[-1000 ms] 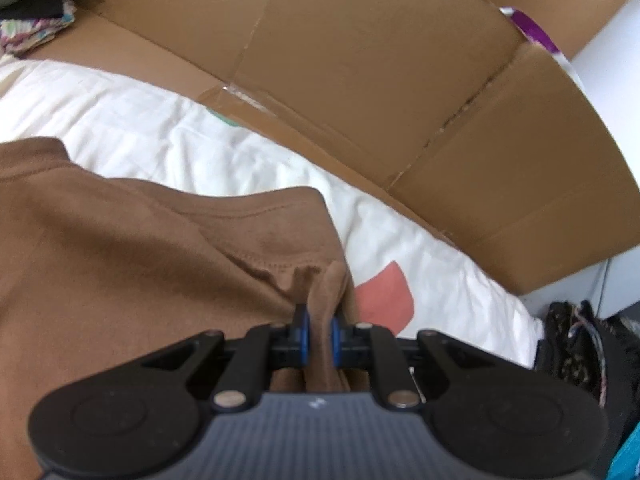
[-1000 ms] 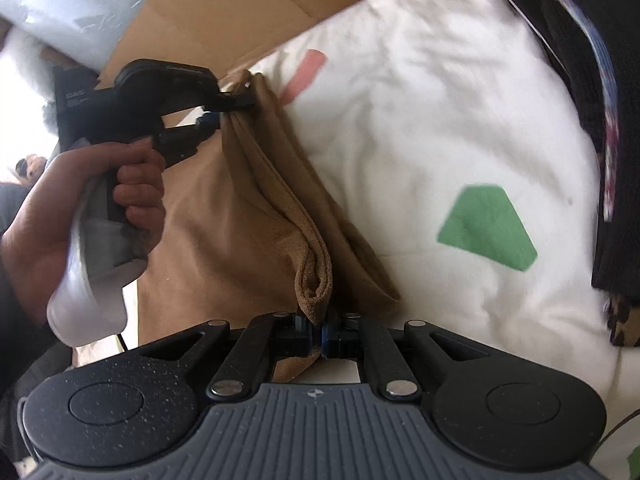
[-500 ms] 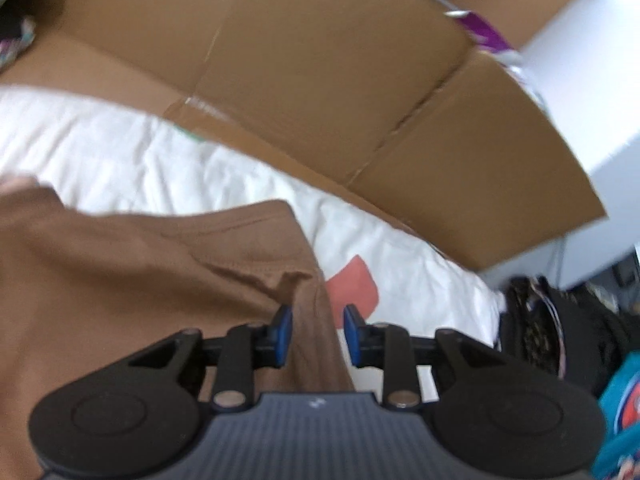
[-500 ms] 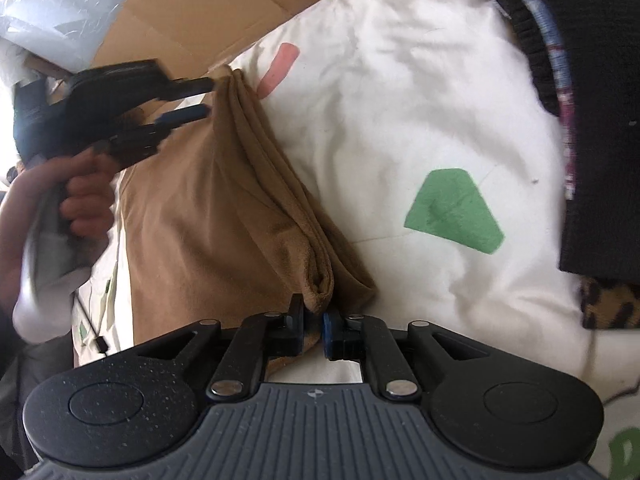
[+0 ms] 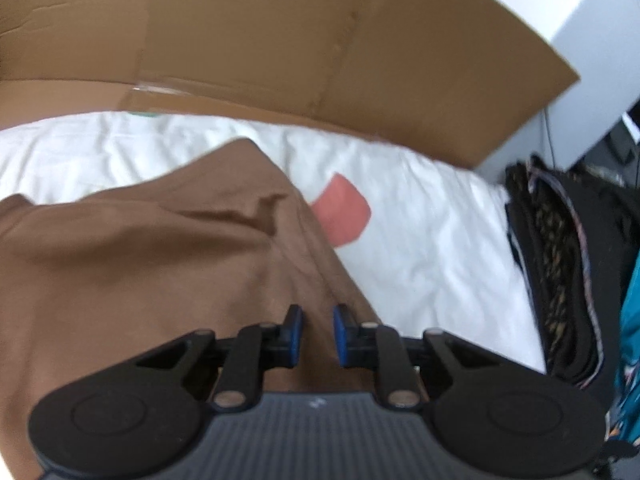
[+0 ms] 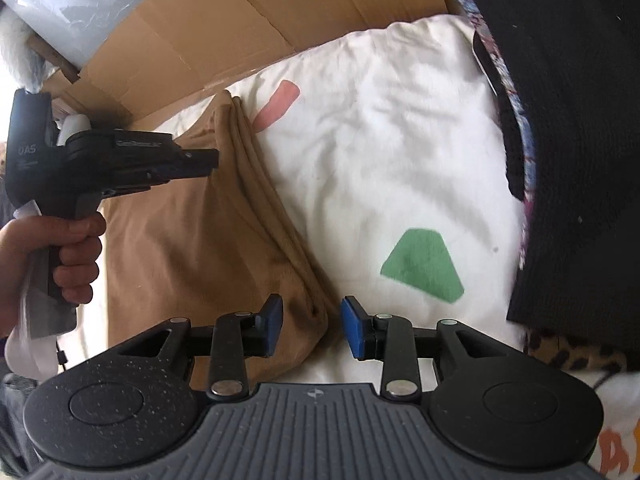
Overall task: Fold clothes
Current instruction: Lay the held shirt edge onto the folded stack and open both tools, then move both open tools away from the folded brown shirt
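A brown garment (image 5: 140,260) lies folded on a white sheet (image 5: 420,248), its folded edge running along the right side. My left gripper (image 5: 318,316) hovers over that edge with a small gap between its blue pads. Its jaws are closing and nothing is pinched between them. In the right wrist view the garment (image 6: 192,240) lies flat, and my right gripper (image 6: 312,308) stands over its near corner. Those jaws are opening, and the cloth sits below them, free of the pads. The left gripper (image 6: 200,160), held by a hand (image 6: 60,248), points at the garment's far end.
Flattened cardboard (image 5: 320,40) stands behind the sheet. A pile of dark and patterned clothes (image 6: 580,120) borders the sheet on the right. A roll of bubble wrap (image 6: 60,0) is at the far left. The sheet (image 6: 380,160) carries a red patch (image 5: 344,216) and a green patch (image 6: 424,264).
Both grippers were shut on the garment's folded edge; both have let go and the edge now lies on the sheet. The left gripper has rolled and drawn back; the right has lifted a little.
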A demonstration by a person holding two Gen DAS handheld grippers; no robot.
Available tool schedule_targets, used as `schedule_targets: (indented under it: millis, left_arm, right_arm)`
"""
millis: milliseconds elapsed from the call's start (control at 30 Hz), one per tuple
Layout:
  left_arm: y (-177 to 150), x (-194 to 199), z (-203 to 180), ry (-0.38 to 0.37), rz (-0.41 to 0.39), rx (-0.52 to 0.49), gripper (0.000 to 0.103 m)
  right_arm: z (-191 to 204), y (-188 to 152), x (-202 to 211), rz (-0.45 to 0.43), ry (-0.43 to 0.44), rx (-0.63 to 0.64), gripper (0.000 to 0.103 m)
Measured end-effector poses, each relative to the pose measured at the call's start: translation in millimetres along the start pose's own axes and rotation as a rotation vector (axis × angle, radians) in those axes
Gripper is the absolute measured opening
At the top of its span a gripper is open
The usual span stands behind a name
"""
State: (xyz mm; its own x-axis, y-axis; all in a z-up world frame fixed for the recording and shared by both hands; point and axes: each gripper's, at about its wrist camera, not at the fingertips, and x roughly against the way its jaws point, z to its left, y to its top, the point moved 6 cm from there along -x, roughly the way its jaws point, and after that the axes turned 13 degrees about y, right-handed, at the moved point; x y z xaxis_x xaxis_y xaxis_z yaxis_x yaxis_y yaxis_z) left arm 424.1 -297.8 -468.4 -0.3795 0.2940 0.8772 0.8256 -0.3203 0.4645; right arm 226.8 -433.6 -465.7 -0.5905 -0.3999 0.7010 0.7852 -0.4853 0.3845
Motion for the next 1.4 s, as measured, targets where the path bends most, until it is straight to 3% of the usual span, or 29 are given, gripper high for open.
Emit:
schedule_targets:
  millis: [200, 367, 533, 700, 900, 1167, 1233, 1400]
  left_arm:
    - [10, -15, -8, 0.044, -0.017, -0.059, 0.017]
    - [28, -19, 0, 0.05, -0.032, -0.017, 0.018]
    - [51, -16, 5, 0.055, -0.044, -0.014, 0.018]
    - [76, -21, 19, -0.012, 0.026, 0.018, 0.017]
    - [78, 9, 40, -0.041, 0.011, -0.004, 0.018]
    - [61, 53, 101, 0.042, -0.014, 0.02, 0.022]
    - [56, 57, 117, 0.074, -0.01, 0.01, 0.023]
    - [46, 53, 156, 0.134, 0.031, 0.021, 0.022]
  right_arm:
    - [-8, -2, -12, 0.012, 0.001, -0.014, 0.02]
    - [-10, -7, -13, 0.018, 0.003, -0.01, 0.017]
    - [-10, -9, -11, 0.022, -0.005, 0.002, 0.016]
    - [-9, -11, -11, 0.039, -0.008, 0.023, 0.016]
    - [-6, -5, -1, 0.034, 0.033, 0.012, 0.019]
    - [9, 11, -2, -0.002, 0.061, 0.056, 0.022]
    - [14, 15, -7, -0.004, 0.06, 0.065, 0.029]
    - [23, 20, -16, -0.003, 0.039, 0.105, 0.03]
